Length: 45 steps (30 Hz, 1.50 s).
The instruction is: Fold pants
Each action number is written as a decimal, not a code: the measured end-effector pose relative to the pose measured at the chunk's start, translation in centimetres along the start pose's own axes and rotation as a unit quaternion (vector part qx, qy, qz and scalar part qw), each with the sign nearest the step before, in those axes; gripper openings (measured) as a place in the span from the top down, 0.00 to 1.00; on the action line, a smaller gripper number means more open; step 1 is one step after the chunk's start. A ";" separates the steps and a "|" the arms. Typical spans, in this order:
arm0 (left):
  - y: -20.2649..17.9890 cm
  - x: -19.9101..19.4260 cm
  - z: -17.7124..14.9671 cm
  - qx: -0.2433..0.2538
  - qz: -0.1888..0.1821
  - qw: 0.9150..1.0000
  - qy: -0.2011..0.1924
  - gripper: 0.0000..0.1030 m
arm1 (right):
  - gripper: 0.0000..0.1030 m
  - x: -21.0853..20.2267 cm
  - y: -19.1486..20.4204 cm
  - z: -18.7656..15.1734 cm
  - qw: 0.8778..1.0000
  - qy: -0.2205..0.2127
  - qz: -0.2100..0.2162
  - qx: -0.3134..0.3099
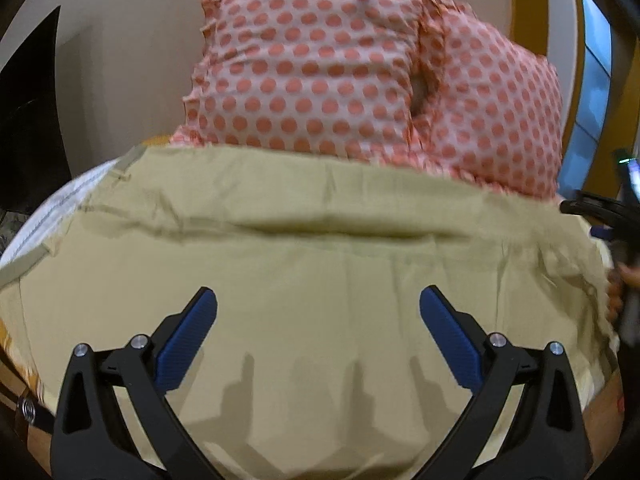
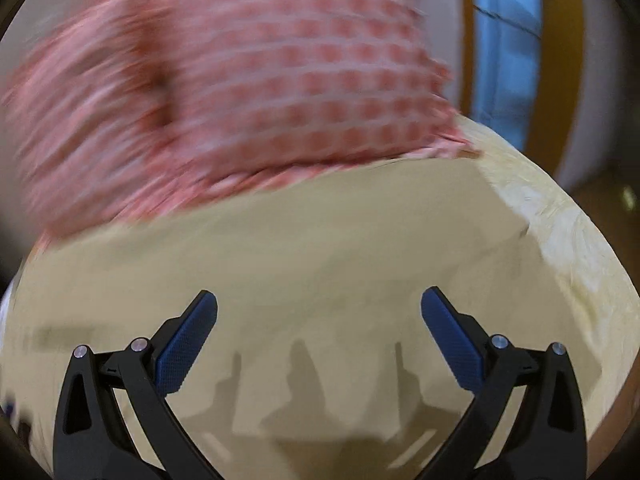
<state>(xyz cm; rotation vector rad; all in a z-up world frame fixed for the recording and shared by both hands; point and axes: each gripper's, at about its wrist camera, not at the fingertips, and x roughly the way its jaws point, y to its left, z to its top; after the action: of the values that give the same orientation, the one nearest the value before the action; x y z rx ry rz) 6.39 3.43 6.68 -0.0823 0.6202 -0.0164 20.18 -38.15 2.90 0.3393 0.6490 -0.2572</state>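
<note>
Left gripper (image 1: 318, 300) and right gripper (image 2: 319, 300) both hanging wide apart, gripping nothing, above beige cotton pants (image 1: 304, 264) lying spread before pink polka-dot pillows (image 1: 320, 64).

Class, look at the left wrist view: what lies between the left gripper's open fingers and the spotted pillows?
Only the khaki pants, spread flat with one crosswise ridge, lie between the left gripper and the spotted pillows.

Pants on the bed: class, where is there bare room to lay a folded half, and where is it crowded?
Free: the flat khaki pants ahead of the open left gripper, and likewise ahead of the open right gripper. A bare strip of bed sheet borders the pants' right edge. Crowded: the far side, where two dotted pillows overlap the pants' far edge.
</note>
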 end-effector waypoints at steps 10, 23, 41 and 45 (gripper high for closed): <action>1.3 4.2 3.2 -0.025 0.012 1.000 0.001 0.02 | 0.25 14.8 -2.4 9.4 0.972 0.073 -0.163 0.154; 2.9 3.2 2.3 -0.029 -0.009 0.999 -0.022 0.02 | 0.95 6.6 -6.5 5.7 0.983 -0.041 0.043 0.173; 8.8 2.3 5.4 -0.070 -0.035 0.997 -0.009 0.02 | 0.44 -6.7 -13.2 -13.5 0.947 -0.026 0.183 0.263; 11.2 4.0 7.3 -0.129 -0.040 0.991 -0.005 0.02 | 0.86 -5.5 -13.3 -12.7 0.955 -0.034 0.162 0.246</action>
<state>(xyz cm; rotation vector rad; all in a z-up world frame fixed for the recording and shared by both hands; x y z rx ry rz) 13.79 14.99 9.30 -0.3568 0.6069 -0.0135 4.56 -44.71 -6.15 0.9032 0.4452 -0.1105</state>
